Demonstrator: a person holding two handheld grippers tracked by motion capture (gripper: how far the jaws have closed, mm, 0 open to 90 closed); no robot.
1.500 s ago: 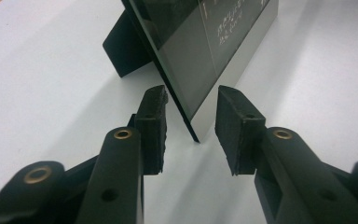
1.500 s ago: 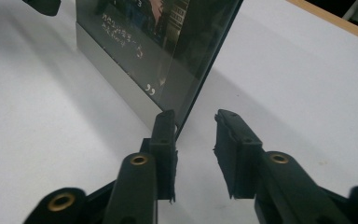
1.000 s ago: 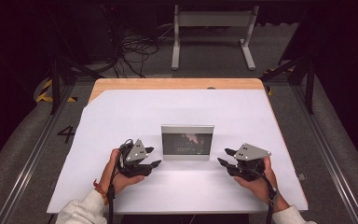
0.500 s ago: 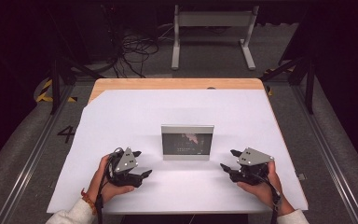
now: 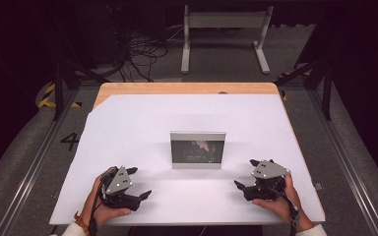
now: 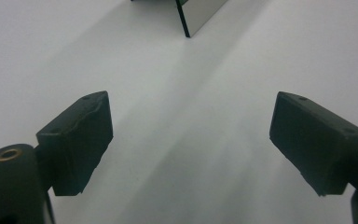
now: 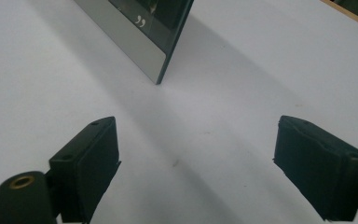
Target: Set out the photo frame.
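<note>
Standing picture frame point(image 5: 198, 149) — print illegible | both grippers' jaws just widening, empty — left gripper point(image 5: 140, 183), right gripper point(image 5: 246, 173)

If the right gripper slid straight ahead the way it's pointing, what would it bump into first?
Probably the picture frame: the right gripper, jaws open and empty, aims near its corner across bare white tabletop. It might just slip past.

High view overhead, facing forward-down; gripper views low, close, sharing the picture frame point(image 5: 198, 149)

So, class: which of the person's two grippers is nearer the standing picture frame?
Right, though only slightly. The right gripper sits just beyond the frame's right edge; the left gripper lies farther off, down-left. Both open, apart from it.
</note>
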